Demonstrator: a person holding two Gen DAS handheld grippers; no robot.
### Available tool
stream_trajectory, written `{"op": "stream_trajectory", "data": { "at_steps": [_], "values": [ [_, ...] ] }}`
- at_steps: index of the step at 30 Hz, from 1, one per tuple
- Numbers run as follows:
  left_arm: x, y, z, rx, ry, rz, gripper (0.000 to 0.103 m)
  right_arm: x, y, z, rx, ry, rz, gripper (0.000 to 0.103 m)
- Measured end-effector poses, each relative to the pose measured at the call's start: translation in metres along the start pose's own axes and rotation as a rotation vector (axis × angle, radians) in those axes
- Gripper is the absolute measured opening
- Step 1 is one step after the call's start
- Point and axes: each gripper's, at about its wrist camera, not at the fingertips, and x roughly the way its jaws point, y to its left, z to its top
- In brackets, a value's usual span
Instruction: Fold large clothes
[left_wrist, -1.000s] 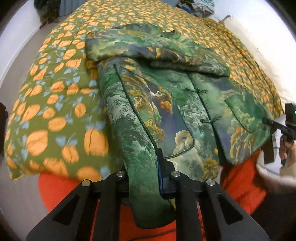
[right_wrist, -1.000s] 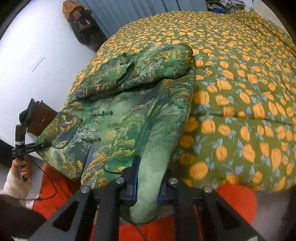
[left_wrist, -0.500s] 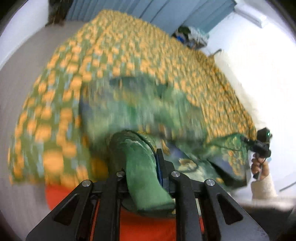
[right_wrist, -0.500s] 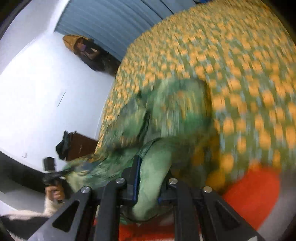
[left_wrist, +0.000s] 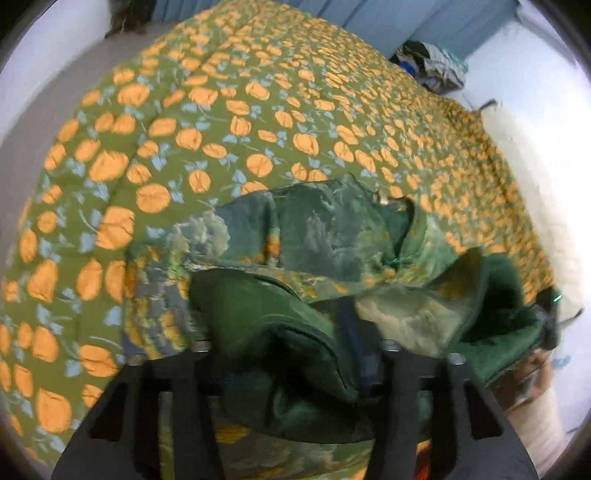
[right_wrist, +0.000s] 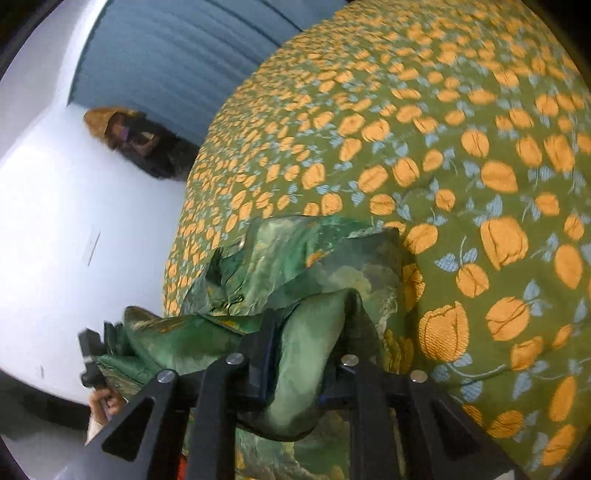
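A green padded jacket (left_wrist: 332, 236) with a landscape print lies on the bed, its lower half lifted and doubled towards the collar. My left gripper (left_wrist: 291, 354) is shut on one hem corner, the dark green lining bulging between its jaws. My right gripper (right_wrist: 303, 354) is shut on the other hem corner (right_wrist: 306, 343). The jacket (right_wrist: 295, 254) bunches ahead of both grippers. The right gripper also shows at the right edge of the left wrist view (left_wrist: 546, 325), and the left gripper at the left edge of the right wrist view (right_wrist: 92, 354).
The bed is covered by a green quilt (left_wrist: 236, 110) with orange fruit. A pile of clothes (left_wrist: 432, 66) lies at the far end. A dark bag (right_wrist: 136, 140) sits by the white wall. Blue curtains (right_wrist: 177, 48) hang behind.
Both grippers have lifted the jacket's hem off the bed edge and carried it forward over the body. The jacket went from flat to doubled and bunched.
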Motion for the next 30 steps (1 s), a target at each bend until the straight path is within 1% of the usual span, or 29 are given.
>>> {"op": "stream_trajectory", "data": {
  "at_steps": [1,2,3,4,5,6,8,10,11,13,15,16,18,19,20,21,22,23,24,25,26,27,28,29,30],
  "values": [
    [-0.004,0.002,0.002,-0.029,0.0,-0.031,0.061,0.001,-0.003,0.0,0.033,0.001,0.016,0.027],
    [-0.008,0.003,0.003,-0.049,0.001,-0.059,0.071,0.001,-0.006,0.001,0.067,0.003,0.044,0.034],
    [-0.014,0.004,0.005,-0.069,-0.001,-0.101,0.078,0.002,-0.008,0.003,0.092,0.004,0.074,0.052],
    [-0.021,0.005,0.006,-0.081,-0.006,-0.131,0.079,0.001,-0.007,0.006,0.113,0.002,0.109,0.064],
    [-0.028,0.006,0.007,-0.091,-0.01,-0.156,0.081,-0.002,-0.005,0.008,0.123,-0.01,0.129,0.087],
    [-0.034,0.006,0.009,-0.099,-0.009,-0.174,0.083,-0.006,-0.003,0.01,0.124,-0.028,0.139,0.096],
    [-0.046,0.012,0.009,-0.108,-0.021,-0.209,0.084,-0.019,0.005,0.016,0.105,-0.078,0.168,0.097],
    [-0.062,0.02,0.006,-0.103,-0.071,-0.195,0.095,-0.028,0.01,0.019,0.065,-0.112,0.158,0.097],
    [-0.068,0.026,0.004,-0.103,-0.098,-0.178,0.1,-0.031,0.014,0.018,0.02,-0.119,0.114,0.097],
    [-0.073,0.039,0.0,-0.107,-0.113,-0.159,0.1,-0.028,0.022,0.012,-0.099,-0.097,0.011,0.097],
    [-0.069,0.051,-0.009,-0.086,-0.083,-0.149,0.1,-0.019,0.029,-0.001,-0.216,-0.04,-0.064,0.097],
    [-0.063,0.053,-0.014,-0.059,-0.052,-0.139,0.1,-0.01,0.033,-0.009,-0.28,-0.005,-0.111,0.097],
    [-0.041,0.052,-0.024,-0.001,0.02,-0.109,0.1,0.004,0.038,-0.021,-0.373,0.04,-0.187,0.097],
    [-0.027,0.049,-0.028,0.018,0.042,-0.077,0.1,0.014,0.04,-0.024,-0.416,0.056,-0.23,0.097],
    [-0.012,0.046,-0.03,0.027,0.054,-0.049,0.099,0.024,0.043,-0.025,-0.451,0.061,-0.267,0.097],
    [-0.004,0.042,-0.03,0.031,0.057,-0.043,0.096,0.029,0.045,-0.026,-0.475,0.058,-0.29,0.097],
    [0.006,0.036,-0.027,0.039,0.053,-0.045,0.092,0.035,0.048,-0.024,-0.49,0.047,-0.312,0.097],
    [0.014,0.031,-0.025,0.047,0.047,-0.043,0.086,0.043,0.052,-0.02,-0.497,0.022,-0.334,0.097],
    [0.022,0.024,-0.021,0.055,0.033,-0.003,0.084,0.047,0.053,-0.017,-0.496,0.01,-0.329,0.097],
    [0.027,0.017,-0.018,0.069,0.014,0.051,0.078,0.051,0.056,-0.014,-0.495,0.0,-0.321,0.097],
    [0.031,0.014,-0.016,0.078,0.008,0.113,0.052,0.056,0.06,-0.013,-0.505,-0.003,-0.331,0.09],
    [0.033,0.015,-0.016,0.077,0.009,0.163,0.022,0.061,0.064,-0.012,-0.524,0.002,-0.362,0.063],
    [0.033,0.017,-0.015,0.058,0.01,0.199,0.019,0.065,0.067,-0.012,-0.55,0.002,-0.42,0.042],
    [0.028,0.019,-0.014,0.037,-0.007,0.198,0.015,0.067,0.071,-0.012,-0.561,-0.007,-0.464,0.014],
    [0.022,0.023,-0.015,0.027,-0.028,0.195,0.014,0.064,0.074,-0.013,-0.561,-0.025,-0.486,0.014]
  ]
}}
